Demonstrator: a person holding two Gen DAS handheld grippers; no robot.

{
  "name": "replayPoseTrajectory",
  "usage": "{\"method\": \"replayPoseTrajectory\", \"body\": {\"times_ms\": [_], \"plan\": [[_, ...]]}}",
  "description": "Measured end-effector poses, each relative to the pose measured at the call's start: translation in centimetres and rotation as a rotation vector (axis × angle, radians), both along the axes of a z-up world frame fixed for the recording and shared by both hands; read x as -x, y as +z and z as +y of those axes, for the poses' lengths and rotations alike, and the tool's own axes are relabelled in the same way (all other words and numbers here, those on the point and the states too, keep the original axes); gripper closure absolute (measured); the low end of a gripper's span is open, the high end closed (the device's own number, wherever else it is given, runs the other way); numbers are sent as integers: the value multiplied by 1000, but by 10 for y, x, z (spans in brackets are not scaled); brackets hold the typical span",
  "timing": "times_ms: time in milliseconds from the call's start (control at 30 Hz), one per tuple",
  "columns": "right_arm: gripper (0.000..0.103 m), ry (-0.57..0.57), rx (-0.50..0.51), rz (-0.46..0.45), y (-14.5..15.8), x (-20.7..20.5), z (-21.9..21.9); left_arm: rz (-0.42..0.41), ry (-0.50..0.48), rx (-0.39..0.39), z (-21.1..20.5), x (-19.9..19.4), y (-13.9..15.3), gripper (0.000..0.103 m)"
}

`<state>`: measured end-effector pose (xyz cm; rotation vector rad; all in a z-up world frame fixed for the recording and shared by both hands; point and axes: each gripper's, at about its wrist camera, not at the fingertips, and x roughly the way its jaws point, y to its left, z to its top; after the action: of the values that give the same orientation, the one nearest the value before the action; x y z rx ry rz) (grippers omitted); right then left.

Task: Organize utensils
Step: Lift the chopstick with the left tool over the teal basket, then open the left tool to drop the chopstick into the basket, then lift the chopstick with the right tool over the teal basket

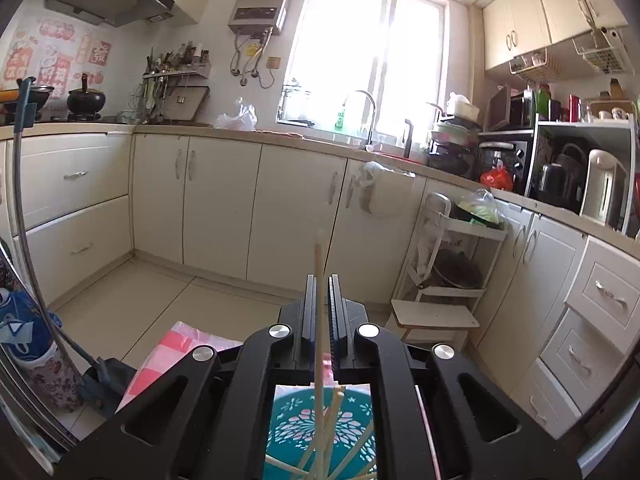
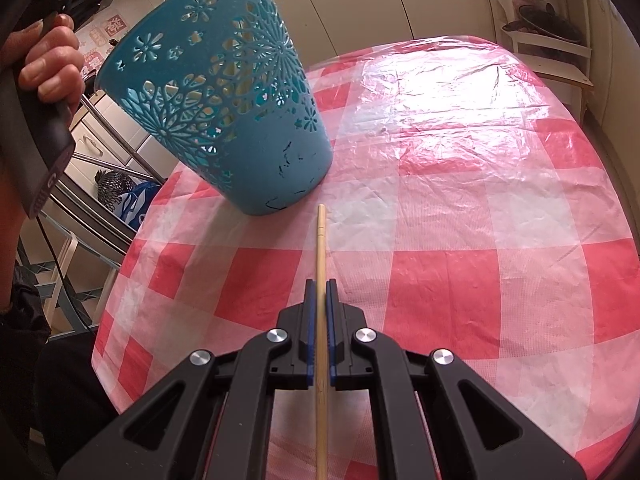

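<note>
While the left tongs point out across the kitchen, they sit clamped on one chopstick that runs along the fingers, tip forward; directly beneath them the teal basket shows its mouth with more sticks inside. From the right wrist, the right tongs are likewise closed on a second chopstick, long axis aimed at the basket's base on the checked counter. Basket lies ahead and left, upright; left hand looks nearer its rim.

No legible text (wall stickers blurred)
</note>
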<state>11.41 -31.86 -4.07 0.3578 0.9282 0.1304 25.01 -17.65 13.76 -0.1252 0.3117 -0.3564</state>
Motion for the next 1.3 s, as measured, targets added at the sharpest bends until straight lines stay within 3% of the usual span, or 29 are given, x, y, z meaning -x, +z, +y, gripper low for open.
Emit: {"method": "replayPoseTrajectory", "body": {"times_ms": [167, 233, 300, 367, 567, 700, 867, 1133, 1300], "plan": [[98, 19, 42, -4, 1, -1, 6, 50, -54, -32, 2, 10, -11, 97], [98, 31, 78, -12, 2, 0, 11, 76, -71, -62, 7, 17, -17, 89], [98, 36, 88, -16, 2, 0, 12, 86, -62, -67, 21, 29, -22, 68], [98, 36, 70, -17, 2, 1, 9, 75, -27, -50, 41, 43, -24, 56], [98, -7, -65, -20, 2, 7, -12, -27, 120, 8, 104, 81, -28, 39], [98, -30, -151, -91, 21, 20, -19, 17, 211, 59, 134, 79, -46, 37], [98, -72, -255, -210, 48, 45, -20, 117, 199, 73, 147, 68, -64, 35], [98, -72, -239, -314, 92, 66, -10, 210, 190, 118, 167, 59, -79, 31], [98, -56, -250, -421, 141, 61, -9, 240, 204, 153, 176, 59, -82, 31]]}}
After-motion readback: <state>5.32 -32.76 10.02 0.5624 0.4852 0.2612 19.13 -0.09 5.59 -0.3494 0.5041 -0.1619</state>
